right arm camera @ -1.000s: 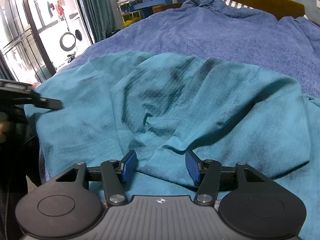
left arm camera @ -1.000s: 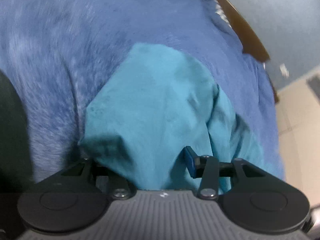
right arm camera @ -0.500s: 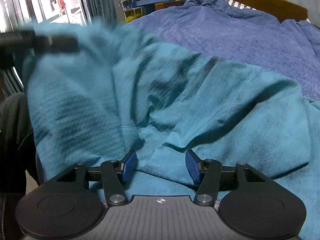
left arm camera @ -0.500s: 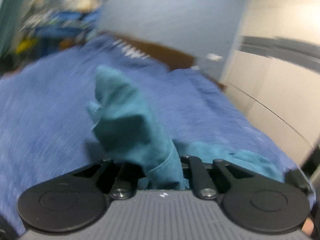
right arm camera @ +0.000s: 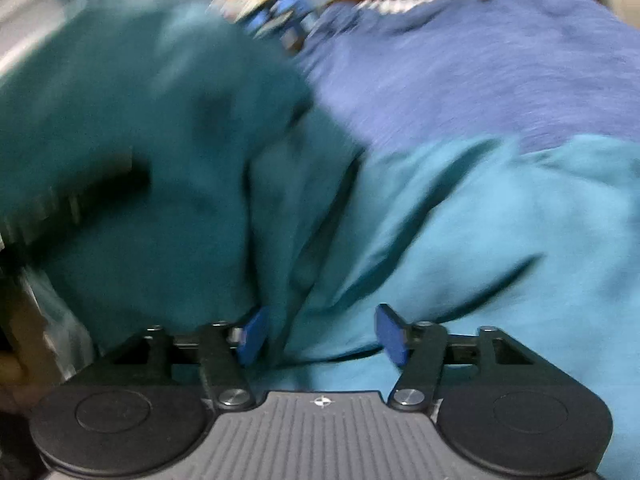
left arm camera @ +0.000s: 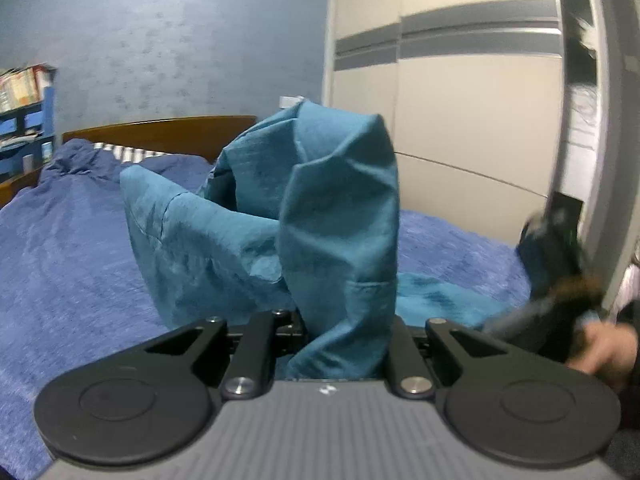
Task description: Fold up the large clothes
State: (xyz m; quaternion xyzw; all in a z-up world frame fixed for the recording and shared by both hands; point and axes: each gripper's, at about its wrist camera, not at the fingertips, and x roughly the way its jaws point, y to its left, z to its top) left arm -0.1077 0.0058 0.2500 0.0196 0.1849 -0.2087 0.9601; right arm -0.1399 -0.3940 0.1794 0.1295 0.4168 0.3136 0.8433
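Lifted off the bed (left arm camera: 72, 240) since before, the teal garment (left arm camera: 340, 240) stays pinched in the left gripper (left arm camera: 344, 344); the right gripper (right arm camera: 320, 334) is opening, cloth loose between its fingers.

Bed (left arm camera: 160, 136), wooden headboard behind; blue blanket (left arm camera: 60, 260) spread over it, teal garment (right arm camera: 500, 220) partly lying on the blanket.

No words, labels, brand names or numbers can be read in either view. The book spines on the blue shelf (left arm camera: 24, 92) are perhaps printed, but they are far too small and blurred to make out any letters.
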